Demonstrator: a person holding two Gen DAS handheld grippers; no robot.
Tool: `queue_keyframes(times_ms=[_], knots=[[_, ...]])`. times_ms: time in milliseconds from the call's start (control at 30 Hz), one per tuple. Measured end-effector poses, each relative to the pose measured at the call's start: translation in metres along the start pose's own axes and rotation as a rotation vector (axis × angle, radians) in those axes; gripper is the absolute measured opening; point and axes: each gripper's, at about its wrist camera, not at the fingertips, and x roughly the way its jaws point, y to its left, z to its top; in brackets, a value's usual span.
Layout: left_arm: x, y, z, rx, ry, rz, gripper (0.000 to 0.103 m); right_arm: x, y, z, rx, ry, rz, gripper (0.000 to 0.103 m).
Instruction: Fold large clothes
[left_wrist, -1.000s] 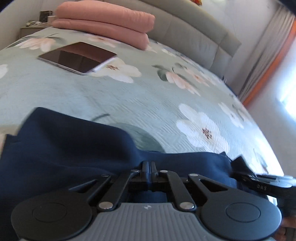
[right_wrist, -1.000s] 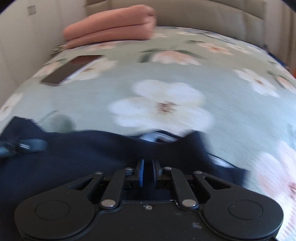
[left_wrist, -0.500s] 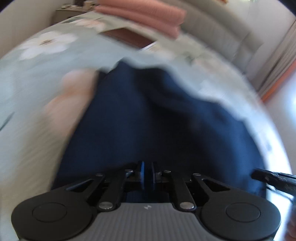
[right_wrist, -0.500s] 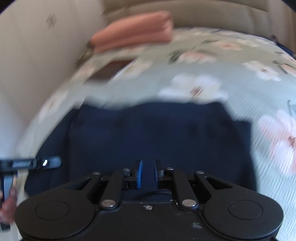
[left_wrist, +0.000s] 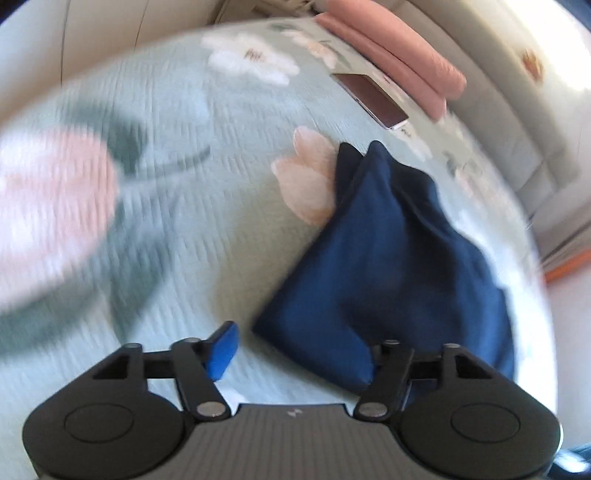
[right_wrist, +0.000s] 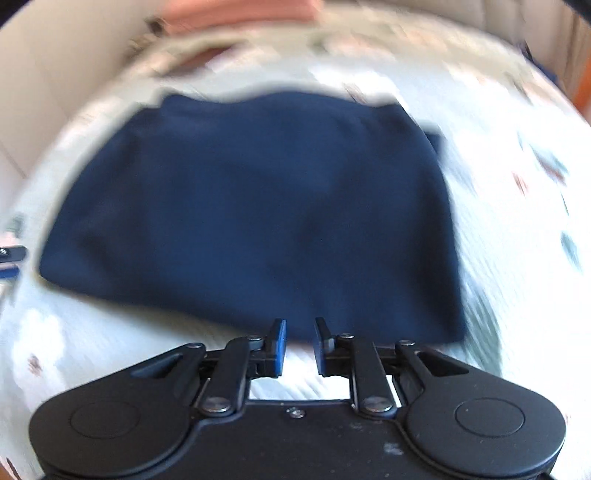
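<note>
A navy blue garment lies folded into a flat block on the flowered bedspread. It also shows in the left wrist view, to the right of centre. My left gripper is wide open, its blue left pad over bare bedspread and its right finger behind the garment's near corner. My right gripper is open by a small gap, just in front of the garment's near edge, holding nothing. Both views are motion blurred.
A stack of folded pink blankets and a dark tablet lie at the head of the bed. A padded headboard runs along the right. A wall borders the bed on the left.
Both grippers were shut on the garment's edge, carried it over into a fold, then opened and let go. The left gripper has swung left and the right has backed off.
</note>
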Motion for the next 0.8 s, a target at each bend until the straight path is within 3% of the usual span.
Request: queue_keyframes(times_ms=[167,333,367,467,567,633,667,700,733,800], knots=[[0.027,0.018,-0.019,-0.144,0.040,-0.104,0.067,0.025,0.043,0.019,-0.049,-0.090,0.041,0.021],[0.057,0.027,-0.024,-0.241,-0.044,-0.176,0.067,0.040,0.073,0.022,-0.193,-0.171,-0.046,0.021],[0.061,0.024,-0.022,-0.240,-0.059,-0.181,0.069,0.042,0.073,0.021,-0.185,-0.166,-0.038,0.021],[0.071,0.011,-0.017,-0.220,-0.103,-0.189,0.088,0.044,0.068,0.013,-0.150,-0.147,-0.028,0.021],[0.078,0.000,-0.016,-0.272,-0.176,-0.194,0.090,0.046,0.066,0.013,-0.104,-0.159,-0.057,0.021],[0.085,-0.008,-0.013,-0.288,-0.194,-0.226,0.081,0.046,0.067,0.015,-0.055,-0.166,-0.077,0.021],[0.089,-0.011,-0.011,-0.296,-0.174,-0.270,0.044,0.046,0.066,0.016,-0.030,-0.166,-0.083,0.021],[0.093,-0.014,-0.009,-0.318,-0.134,-0.336,0.025,0.046,0.064,0.017,-0.011,-0.166,-0.093,0.021],[0.091,-0.016,-0.011,-0.323,-0.137,-0.369,0.025,0.047,0.063,0.019,-0.005,-0.165,-0.101,0.021],[0.086,-0.021,-0.012,-0.285,-0.146,-0.357,0.025,0.048,0.060,0.019,0.003,-0.156,-0.106,0.021]])
